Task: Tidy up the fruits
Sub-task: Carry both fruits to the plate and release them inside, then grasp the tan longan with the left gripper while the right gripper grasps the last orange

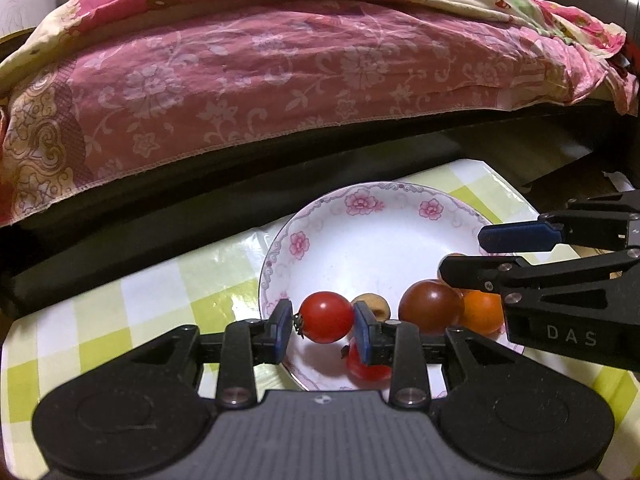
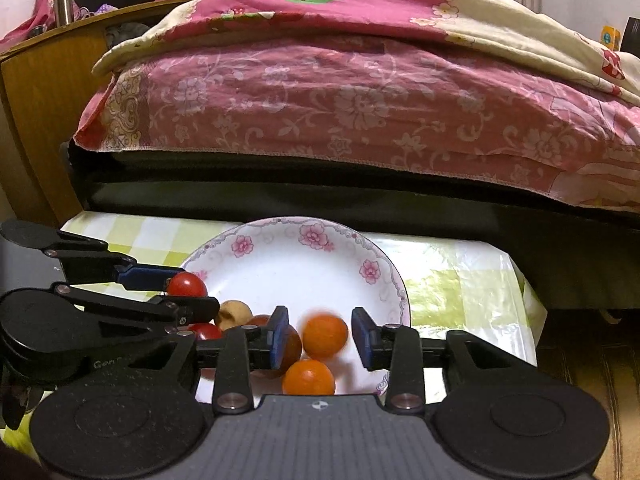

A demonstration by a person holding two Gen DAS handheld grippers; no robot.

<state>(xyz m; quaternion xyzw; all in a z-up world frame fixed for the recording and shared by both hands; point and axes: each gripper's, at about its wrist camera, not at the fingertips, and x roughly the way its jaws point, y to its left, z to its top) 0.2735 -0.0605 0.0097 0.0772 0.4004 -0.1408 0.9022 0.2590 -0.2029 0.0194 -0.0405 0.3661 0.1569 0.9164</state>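
Observation:
A white plate with pink flowers holds several small fruits. My left gripper is shut on a red cherry tomato just above the plate's near rim; another red tomato lies below it. A tan fruit, a dark red tomato and an orange tomato lie to the right. My right gripper is open over the plate; a blurred orange tomato sits loose between its fingers, and a second orange one lies below.
The plate stands on a small table with a green-and-white checked cloth. A bed with a pink floral cover rises just behind it. A wooden headboard stands at the left in the right wrist view.

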